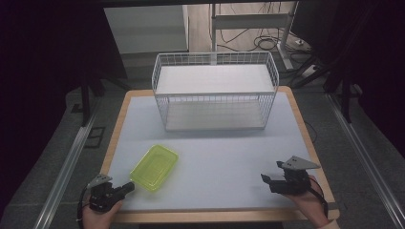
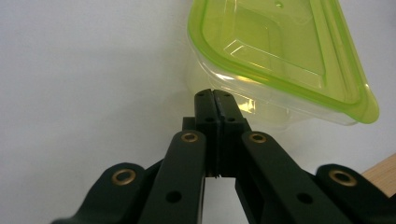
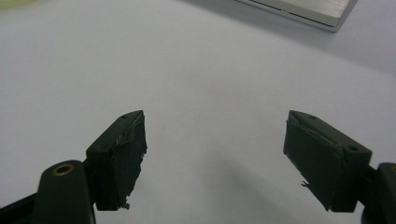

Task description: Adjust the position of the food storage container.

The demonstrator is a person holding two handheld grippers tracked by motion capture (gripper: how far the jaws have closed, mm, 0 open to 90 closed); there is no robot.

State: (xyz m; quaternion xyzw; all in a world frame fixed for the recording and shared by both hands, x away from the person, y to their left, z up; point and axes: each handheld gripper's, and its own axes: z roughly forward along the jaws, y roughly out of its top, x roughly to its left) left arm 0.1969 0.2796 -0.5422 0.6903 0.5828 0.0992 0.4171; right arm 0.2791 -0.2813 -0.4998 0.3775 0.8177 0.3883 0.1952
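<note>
A lime-green clear plastic container [image 1: 154,167] lies on the white table mat at the front left, open side up. My left gripper [image 1: 130,187] sits just in front of it at the table's near edge. In the left gripper view the two jaws are pressed flat together at the left gripper's tips [image 2: 214,93], nothing between them, right by the near wall of the container [image 2: 280,51]. My right gripper [image 1: 272,171] rests at the front right, far from the container. In its own view the right gripper [image 3: 215,140] is open wide over bare mat.
A white wire basket [image 1: 215,94] stands at the back middle of the table; its base corner [image 3: 317,11] shows in the right gripper view. The wooden table edge [image 2: 383,170] runs close to my left gripper. Bare mat lies between the two grippers.
</note>
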